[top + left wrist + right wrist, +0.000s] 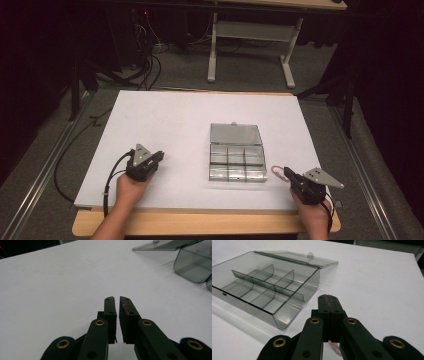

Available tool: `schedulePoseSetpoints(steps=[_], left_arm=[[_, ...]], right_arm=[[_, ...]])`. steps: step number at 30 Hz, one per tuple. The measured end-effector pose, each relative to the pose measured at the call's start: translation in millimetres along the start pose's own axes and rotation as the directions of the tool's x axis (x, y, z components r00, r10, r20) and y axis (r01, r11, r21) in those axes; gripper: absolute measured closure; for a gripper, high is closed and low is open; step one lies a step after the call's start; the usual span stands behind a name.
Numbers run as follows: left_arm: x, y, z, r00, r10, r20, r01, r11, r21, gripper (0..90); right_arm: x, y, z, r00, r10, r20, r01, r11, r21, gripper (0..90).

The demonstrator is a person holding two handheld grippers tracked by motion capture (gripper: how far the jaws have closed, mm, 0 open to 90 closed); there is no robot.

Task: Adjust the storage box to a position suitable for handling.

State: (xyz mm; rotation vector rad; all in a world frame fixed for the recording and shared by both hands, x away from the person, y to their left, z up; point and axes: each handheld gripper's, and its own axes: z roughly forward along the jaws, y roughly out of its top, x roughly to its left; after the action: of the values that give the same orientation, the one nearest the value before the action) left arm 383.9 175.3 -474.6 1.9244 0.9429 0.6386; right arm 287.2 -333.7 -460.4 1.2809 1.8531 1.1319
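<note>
A clear smoky plastic box (236,159) with several compartments stands on the white board (170,120), its lid (235,134) folded back flat. My right gripper (287,173) is just right of the box's near corner, shut on a thin pink loop (276,171) that sticks out from its tips. In the right gripper view the jaws (328,297) are pressed together with a pink strip (335,346) caught between them, and the box (262,290) lies to their left. My left gripper (159,156) is left of the box; its jaws (117,298) show a narrow gap with nothing in it.
The board lies on a wooden table whose front edge (200,222) is by the person's wrists. Broad bare board lies left of and behind the box. A corner of the box (192,265) is at the upper right of the left gripper view. Cables (112,175) trail off the left side.
</note>
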Motion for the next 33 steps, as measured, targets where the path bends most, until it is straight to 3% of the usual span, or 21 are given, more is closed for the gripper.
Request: schedulePoseSetpoints(steps=[4,9,13,19,21,23,33], left_arm=[[18.0,-10.7,-16.9,0.999,-0.012,-0.044,0.012,0.9999,0.0,83.1],[34.5,-26.0,-29.7,0.9933,0.013,-0.114,-0.008,0.999,0.044,80.4],[38.2,-31.7,-31.2,0.9946,-0.025,-0.1,0.029,0.9986,0.043,74.2],[30.5,-20.5,-28.3,0.9974,-0.069,-0.018,0.069,0.9976,-0.009,60.6],[29.6,-23.9,-22.3,0.9974,-0.072,0.007,0.072,0.9974,0.001,56.0],[31.3,-25.6,-15.4,0.9959,-0.089,0.016,0.088,0.9946,0.055,50.2],[24.9,-26.7,-18.4,0.9996,-0.028,0.006,0.028,0.9992,0.027,41.4]], right_arm=[[-6.5,-3.0,-0.8,0.9998,0.013,0.018,-0.013,0.9999,0.005,90.0],[-14.3,-6.6,-3.2,0.9986,0.021,0.048,-0.022,0.9997,0.012,90.0],[-19.4,-9.6,-4.0,0.9973,0.032,0.066,-0.033,0.9993,0.02,90.0],[-25.2,-13.5,-3.9,0.995,0.044,0.09,-0.047,0.9985,0.028,87.7],[-26.5,-15.0,-3.0,0.9941,0.05,0.097,-0.053,0.9981,0.033,86.3],[-27.5,-16.2,-2.3,0.9934,0.054,0.101,-0.058,0.9978,0.033,84.4],[-19.3,-20.0,3.8,0.9908,0.041,0.129,-0.05,0.9962,0.071,78.8]])
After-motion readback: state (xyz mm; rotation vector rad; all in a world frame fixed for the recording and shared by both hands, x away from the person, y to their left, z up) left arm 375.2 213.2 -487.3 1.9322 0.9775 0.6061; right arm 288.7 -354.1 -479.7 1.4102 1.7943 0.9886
